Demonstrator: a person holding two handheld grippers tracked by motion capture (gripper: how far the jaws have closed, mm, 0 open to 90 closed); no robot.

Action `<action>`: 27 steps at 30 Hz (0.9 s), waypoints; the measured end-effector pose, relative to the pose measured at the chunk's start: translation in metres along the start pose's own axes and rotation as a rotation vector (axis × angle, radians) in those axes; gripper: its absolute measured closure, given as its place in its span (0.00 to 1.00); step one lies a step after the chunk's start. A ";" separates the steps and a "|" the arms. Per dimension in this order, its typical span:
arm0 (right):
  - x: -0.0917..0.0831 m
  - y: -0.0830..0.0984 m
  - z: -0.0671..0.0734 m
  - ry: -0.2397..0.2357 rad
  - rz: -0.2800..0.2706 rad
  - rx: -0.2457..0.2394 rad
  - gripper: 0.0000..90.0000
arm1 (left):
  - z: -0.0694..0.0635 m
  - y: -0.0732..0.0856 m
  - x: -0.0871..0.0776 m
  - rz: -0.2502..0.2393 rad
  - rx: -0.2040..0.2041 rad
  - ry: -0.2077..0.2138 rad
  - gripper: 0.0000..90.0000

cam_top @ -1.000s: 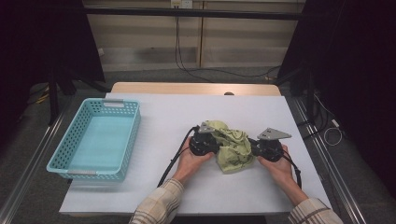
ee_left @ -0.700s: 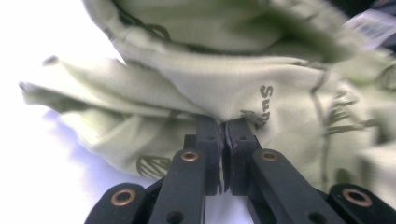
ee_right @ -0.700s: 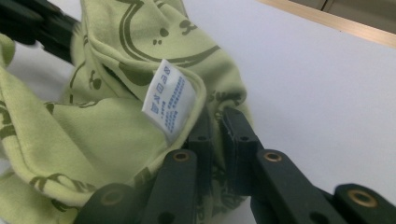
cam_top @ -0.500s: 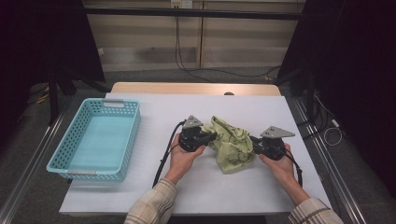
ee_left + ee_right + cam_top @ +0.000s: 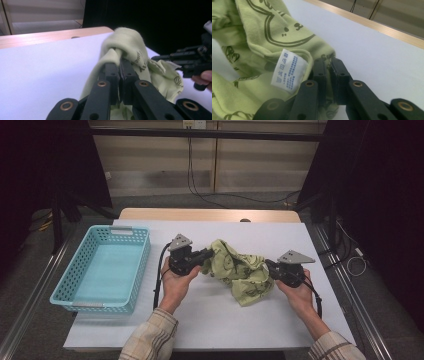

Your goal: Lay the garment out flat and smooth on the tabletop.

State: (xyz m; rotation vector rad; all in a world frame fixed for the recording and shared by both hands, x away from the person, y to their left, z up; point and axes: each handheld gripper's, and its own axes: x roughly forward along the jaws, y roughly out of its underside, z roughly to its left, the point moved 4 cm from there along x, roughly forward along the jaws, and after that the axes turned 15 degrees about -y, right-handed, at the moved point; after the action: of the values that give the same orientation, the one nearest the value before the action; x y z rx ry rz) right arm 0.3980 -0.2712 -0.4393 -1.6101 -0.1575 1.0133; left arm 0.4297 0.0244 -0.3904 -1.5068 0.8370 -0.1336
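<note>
A person held a green cloth (image 5: pixel 239 272) between two grippers above the white table (image 5: pixel 220 320). The left gripper (image 5: pixel 206 255) was pinched tight on one bunched edge of the cloth, and its jaws had just been closing on that fold. The right gripper (image 5: pixel 270 266) was clamped on the other edge, close to a small white tag (image 5: pixel 289 73). Each side was likely held so the cloth could be pulled apart and spread flat. The middle of the cloth sagged in a crumpled lump that touched the table. A blue basket (image 5: pixel 102 270) sat well apart on the left, maybe waiting for the cloth. The folds hid the true shape of the cloth, so it was hard to tell what kind of clothing it was. The dark drawings on it were partly tucked away.
</note>
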 end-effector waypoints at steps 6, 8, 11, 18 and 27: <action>-0.008 -0.001 -0.021 0.111 -0.009 0.011 1.00 | 0.016 0.002 -0.005 -0.004 0.012 -0.054 0.97; -0.013 0.007 -0.032 0.122 -0.008 0.063 1.00 | 0.023 0.009 -0.001 0.023 -0.007 -0.062 0.97; -0.018 0.006 -0.026 0.049 -0.047 0.064 0.91 | 0.026 0.018 0.005 0.057 -0.003 -0.054 0.97; -0.025 -0.020 0.022 -0.116 -0.128 -0.036 0.65 | 0.027 0.023 0.009 0.091 0.016 -0.086 0.87; 0.000 -0.009 0.025 -0.135 -0.005 -0.064 0.64 | 0.041 0.019 -0.002 0.072 0.081 -0.183 0.51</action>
State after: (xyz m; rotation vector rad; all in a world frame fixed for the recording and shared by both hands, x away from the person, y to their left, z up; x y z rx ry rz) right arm 0.3854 -0.2499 -0.4305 -1.5976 -0.2880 1.1233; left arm 0.4435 0.0610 -0.4127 -1.3887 0.7289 0.0237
